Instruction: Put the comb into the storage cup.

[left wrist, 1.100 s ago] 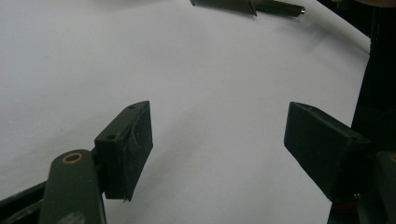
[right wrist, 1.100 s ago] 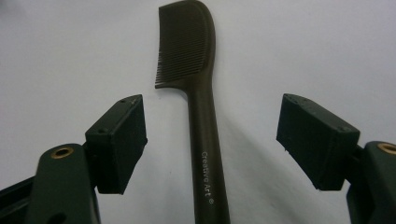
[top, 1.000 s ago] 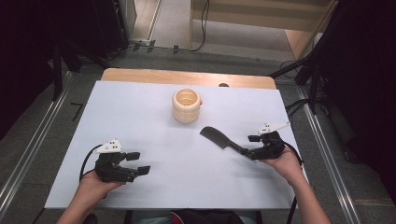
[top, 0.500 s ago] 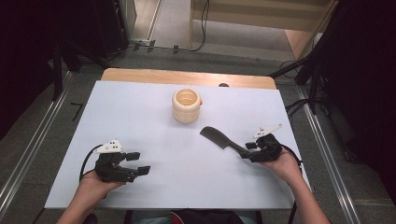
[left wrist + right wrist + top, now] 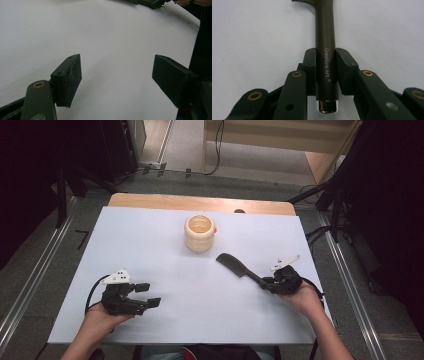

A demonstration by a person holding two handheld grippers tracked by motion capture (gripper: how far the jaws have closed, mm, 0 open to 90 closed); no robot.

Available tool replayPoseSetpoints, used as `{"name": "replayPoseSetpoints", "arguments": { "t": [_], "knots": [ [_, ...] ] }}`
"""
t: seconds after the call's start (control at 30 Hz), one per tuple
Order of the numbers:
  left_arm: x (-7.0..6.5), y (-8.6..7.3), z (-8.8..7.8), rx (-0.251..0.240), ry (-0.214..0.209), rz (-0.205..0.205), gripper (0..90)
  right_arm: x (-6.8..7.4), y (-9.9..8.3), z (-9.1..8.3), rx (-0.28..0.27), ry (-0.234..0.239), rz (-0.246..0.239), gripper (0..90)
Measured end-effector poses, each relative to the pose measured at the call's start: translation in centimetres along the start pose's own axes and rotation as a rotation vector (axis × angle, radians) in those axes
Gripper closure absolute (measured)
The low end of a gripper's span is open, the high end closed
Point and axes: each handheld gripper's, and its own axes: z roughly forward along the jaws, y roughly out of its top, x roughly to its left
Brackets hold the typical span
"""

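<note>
The right gripper (image 5: 270, 283), near the right edge of the white rectangular tabletop (image 5: 150, 245), has just been closing its jaws and now clamps the round dark-brown handle of a dark flat-bladed spatula-like tool (image 5: 239, 266); in the right gripper view the pads (image 5: 310, 65) press both sides of the handle (image 5: 325, 50), whose shiny metal end cap pokes out just behind them. The tool lies low over the table, its broad blade pointing up and left toward a pale cream ribbed round pot (image 5: 200, 233), which stands near the far middle of the tabletop, apart from the blade tip. The left gripper (image 5: 147, 295) rests near the front left part of the table with its jaws spread wide and nothing between them; the left gripper view shows bare white surface between the two black pads (image 5: 67, 80). A wide stretch of open white surface lies between the two grippers and across the front of the table. A strip of light wooden board (image 5: 150, 201) shows along the far edge, and grey floor with metal rails (image 5: 30, 285) flanks both sides.
</note>
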Motion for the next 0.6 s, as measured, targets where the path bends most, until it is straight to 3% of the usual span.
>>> {"name": "replayPoseSetpoints", "arguments": {
  "t": [0.3, 0.47, 0.6],
  "knots": [
    [0.03, 0.09, 0.11, 0.007, -0.001, -0.008, 24.6, 0.05, -0.18, 0.05, -0.011, -0.003, 0.025, 70.4],
    [0.01, 0.11, 0.17, 0.011, 0.0, -0.012, 24.6, 0.3, 0.05, 0.06, 0.003, -0.021, 0.007, 70.4],
    [0.01, 0.15, 0.17, 0.015, 0.004, -0.02, 24.6, 0.08, 0.22, -0.01, 0.01, -0.008, 0.006, 70.4]
  ]
}}
